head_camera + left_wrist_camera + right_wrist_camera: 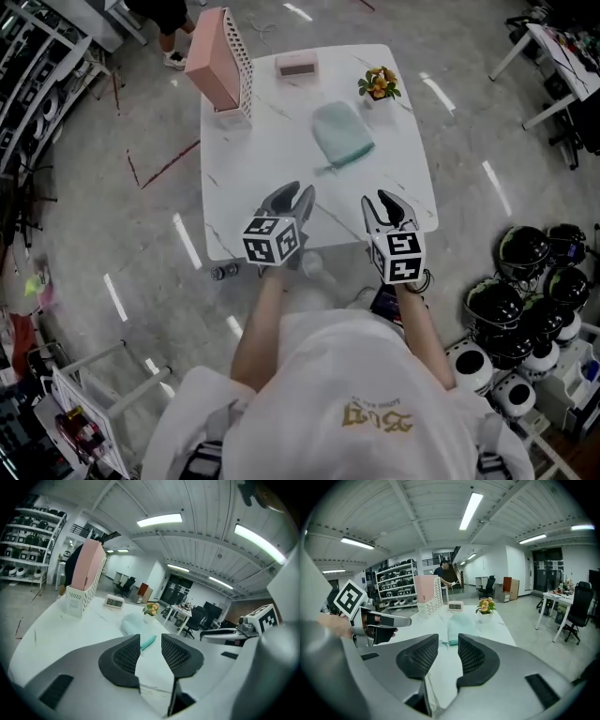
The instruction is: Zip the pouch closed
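A pale mint pouch (342, 133) lies flat on the white table (272, 159), right of the middle, with a teal zip end (148, 642) at its near edge. Both grippers hover over the table's near edge, well short of the pouch. My left gripper (296, 197) is open with nothing between its jaws. My right gripper (379, 201) is also open and empty. The pouch (135, 623) shows past the left jaws, and the pouch (461, 629) shows straight ahead of the right jaws.
A pink file holder (223, 61) stands at the table's far left, a small clock (296, 65) at the far edge, a flower pot (379, 84) at the far right. Helmets (525, 300) sit on the floor at the right. A bottle (225, 271) lies under the table's near edge.
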Demonstrator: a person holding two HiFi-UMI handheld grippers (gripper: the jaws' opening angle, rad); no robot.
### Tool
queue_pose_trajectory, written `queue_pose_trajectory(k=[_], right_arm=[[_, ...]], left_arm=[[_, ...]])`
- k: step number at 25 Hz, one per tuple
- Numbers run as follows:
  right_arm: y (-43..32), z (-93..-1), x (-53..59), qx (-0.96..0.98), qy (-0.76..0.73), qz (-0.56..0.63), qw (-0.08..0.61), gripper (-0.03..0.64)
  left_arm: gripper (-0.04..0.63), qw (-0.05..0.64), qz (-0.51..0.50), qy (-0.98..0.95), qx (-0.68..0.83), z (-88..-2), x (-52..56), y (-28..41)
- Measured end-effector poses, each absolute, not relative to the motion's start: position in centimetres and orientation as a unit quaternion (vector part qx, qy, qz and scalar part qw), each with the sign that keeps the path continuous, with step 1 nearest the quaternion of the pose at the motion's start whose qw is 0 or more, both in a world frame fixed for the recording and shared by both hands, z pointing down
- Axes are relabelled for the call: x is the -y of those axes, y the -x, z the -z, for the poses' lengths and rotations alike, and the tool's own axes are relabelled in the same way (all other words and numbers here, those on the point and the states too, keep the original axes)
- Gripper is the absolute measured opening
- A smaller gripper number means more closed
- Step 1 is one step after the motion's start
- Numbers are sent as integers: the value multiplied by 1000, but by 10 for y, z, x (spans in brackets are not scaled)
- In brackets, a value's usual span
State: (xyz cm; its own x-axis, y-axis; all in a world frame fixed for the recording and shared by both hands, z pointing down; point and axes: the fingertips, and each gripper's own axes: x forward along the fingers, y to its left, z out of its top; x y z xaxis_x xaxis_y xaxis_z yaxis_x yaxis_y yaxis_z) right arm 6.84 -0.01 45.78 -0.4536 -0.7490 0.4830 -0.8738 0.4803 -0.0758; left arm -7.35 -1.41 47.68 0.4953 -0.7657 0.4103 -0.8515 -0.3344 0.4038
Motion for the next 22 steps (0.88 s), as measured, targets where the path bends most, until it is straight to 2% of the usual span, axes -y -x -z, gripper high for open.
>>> queue_pose_trajectory(k=[8,22], right_arm=[[-41,-484,23,816,-500,-179,228,143],[-20,-502,53,828,-471,-197,233,137]], left_arm=[[155,300,-114,-841,436,-508,48,76],[150,275,-189,-861,384,-537,74,68]])
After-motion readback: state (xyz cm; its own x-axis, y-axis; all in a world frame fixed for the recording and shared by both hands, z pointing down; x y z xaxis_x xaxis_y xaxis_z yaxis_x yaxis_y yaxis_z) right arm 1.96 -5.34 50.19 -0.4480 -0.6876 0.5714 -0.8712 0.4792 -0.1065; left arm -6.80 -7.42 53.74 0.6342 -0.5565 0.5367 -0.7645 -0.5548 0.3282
